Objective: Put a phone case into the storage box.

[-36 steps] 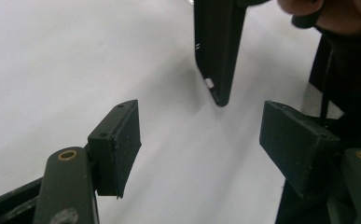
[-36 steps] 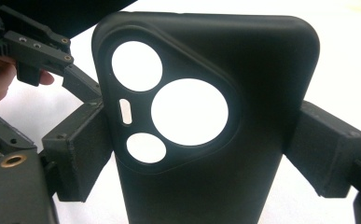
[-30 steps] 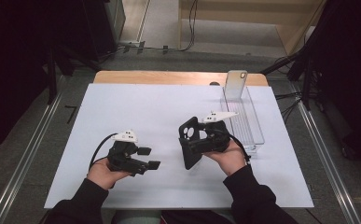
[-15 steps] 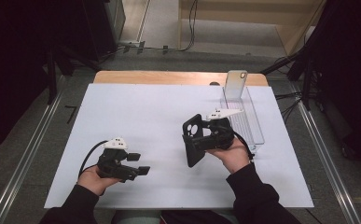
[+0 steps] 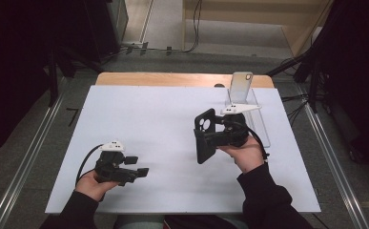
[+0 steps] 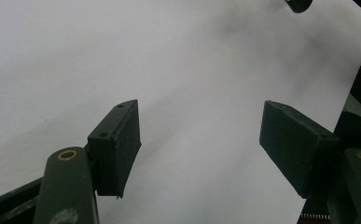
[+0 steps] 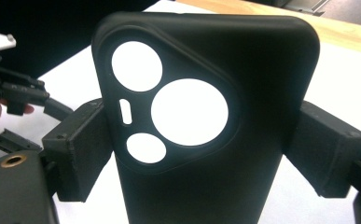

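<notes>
White sheeting covers the tabletop (image 5: 163, 119), its wooden far edge showing beyond. At the left, the left hand-held gripper (image 5: 139, 166) sits low near the front edge, jaws apart with nothing between them (bare white surface in its own view). Toward the right, the right hand-held gripper (image 5: 206, 138) is clamped on a black phone case (image 5: 204, 136), pads pressing its two long edges, the case upright with its camera cutouts at the top. Farther right and back stands a clear stand (image 5: 256, 119) bearing a phone (image 5: 241, 85). Judging by this, the case's long axis must line up with that phone, nearer the right hand.
</notes>
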Motion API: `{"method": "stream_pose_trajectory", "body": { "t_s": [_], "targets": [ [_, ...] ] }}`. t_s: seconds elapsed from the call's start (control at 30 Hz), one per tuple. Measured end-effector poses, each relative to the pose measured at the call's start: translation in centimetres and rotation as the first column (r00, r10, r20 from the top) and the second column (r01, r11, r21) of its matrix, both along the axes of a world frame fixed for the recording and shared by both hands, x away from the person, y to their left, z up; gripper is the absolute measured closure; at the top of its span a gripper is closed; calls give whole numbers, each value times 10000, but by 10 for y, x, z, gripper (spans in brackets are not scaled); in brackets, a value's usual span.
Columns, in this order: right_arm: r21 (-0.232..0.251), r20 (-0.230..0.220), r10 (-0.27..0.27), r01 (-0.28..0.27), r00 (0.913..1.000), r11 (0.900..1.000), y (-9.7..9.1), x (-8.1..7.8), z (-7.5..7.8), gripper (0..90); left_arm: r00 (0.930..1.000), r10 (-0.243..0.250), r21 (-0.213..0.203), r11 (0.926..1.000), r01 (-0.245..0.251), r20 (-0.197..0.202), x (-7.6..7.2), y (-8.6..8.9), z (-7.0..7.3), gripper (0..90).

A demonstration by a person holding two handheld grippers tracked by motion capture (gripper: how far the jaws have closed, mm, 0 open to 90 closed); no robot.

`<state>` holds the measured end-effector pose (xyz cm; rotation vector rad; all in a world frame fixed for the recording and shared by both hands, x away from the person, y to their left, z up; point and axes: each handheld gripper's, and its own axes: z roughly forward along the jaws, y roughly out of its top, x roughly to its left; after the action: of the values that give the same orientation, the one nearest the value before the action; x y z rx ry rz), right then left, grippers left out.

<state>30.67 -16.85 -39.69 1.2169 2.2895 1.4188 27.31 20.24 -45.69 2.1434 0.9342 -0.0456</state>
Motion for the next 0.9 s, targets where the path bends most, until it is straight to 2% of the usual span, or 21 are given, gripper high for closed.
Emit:
{"method": "stream_pose_trajectory", "body": {
  "t_s": [0.57,0.9],
  "targets": [
    [295,421,-813,801,9958,9963,-33,5,29,122,9995,323,-106,9994,-323,-48,-4,7,1,293],
    [353,572,-1511,1492,9869,9882,-55,8,35,122,9992,409,-105,9991,-409,-27,-5,9,1,293]
  ]
}}
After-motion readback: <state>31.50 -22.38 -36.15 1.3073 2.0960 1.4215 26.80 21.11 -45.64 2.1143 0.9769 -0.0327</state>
